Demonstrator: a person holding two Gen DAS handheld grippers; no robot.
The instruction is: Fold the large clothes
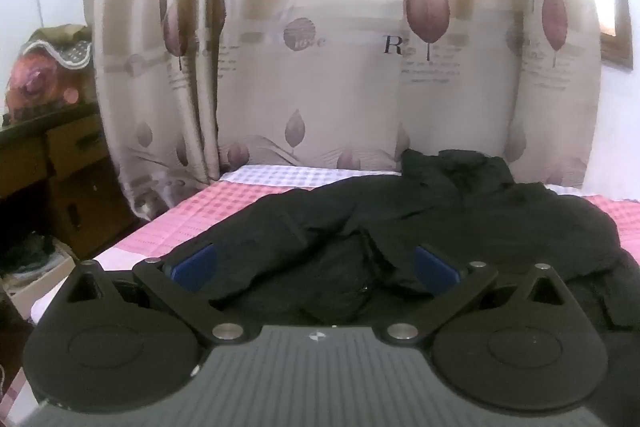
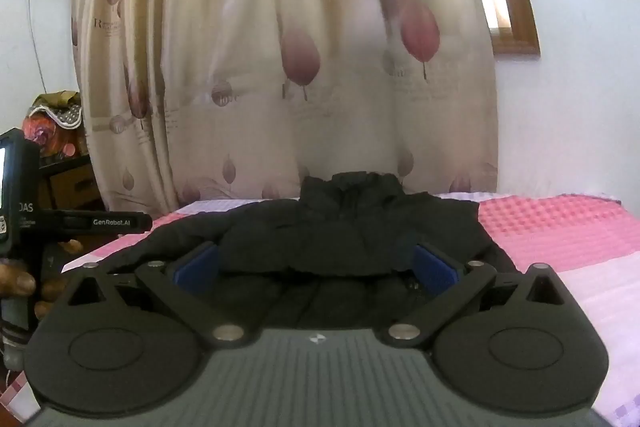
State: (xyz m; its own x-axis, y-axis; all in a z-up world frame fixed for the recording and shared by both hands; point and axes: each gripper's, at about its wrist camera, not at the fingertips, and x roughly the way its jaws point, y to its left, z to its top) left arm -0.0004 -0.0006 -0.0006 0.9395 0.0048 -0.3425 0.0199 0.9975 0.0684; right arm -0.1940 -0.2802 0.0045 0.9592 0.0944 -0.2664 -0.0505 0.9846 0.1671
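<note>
Black puffy jacket (image 1: 400, 227) is what I've got in front of me, spread out rumpled on the bed (image 1: 192, 219), which has a pink and white checked sheet on it. From my left claw (image 1: 316, 267) the jacket fills most of the view from about 10 o'clock round to 3 o'clock, with the bunched collar or hood end up at 1 o'clock, right against the curtain (image 1: 320, 47).

Left claw is wide open, blue pads (image 1: 196, 265) well apart, gripping nothing. It sits low over the near edge of the jacket; can't tell if it's actually touching the fabric.

Right claw (image 2: 316, 267) is the same deal: spread wide, nothing between the pads, pointed at the jacket dead ahead at 12 o'clock. The collar end sits at the far side of the bed, sleeve trailing off toward 10 o'clock.

In the right view, the other handset with my hand (image 2: 24, 287) on it is at 9 o'clock. Wooden dresser (image 1: 48, 163) with a floral bundle on top sits off at 9 o'clock in the left view, window frame (image 2: 516, 7) at 2 o'clock in the right one.
</note>
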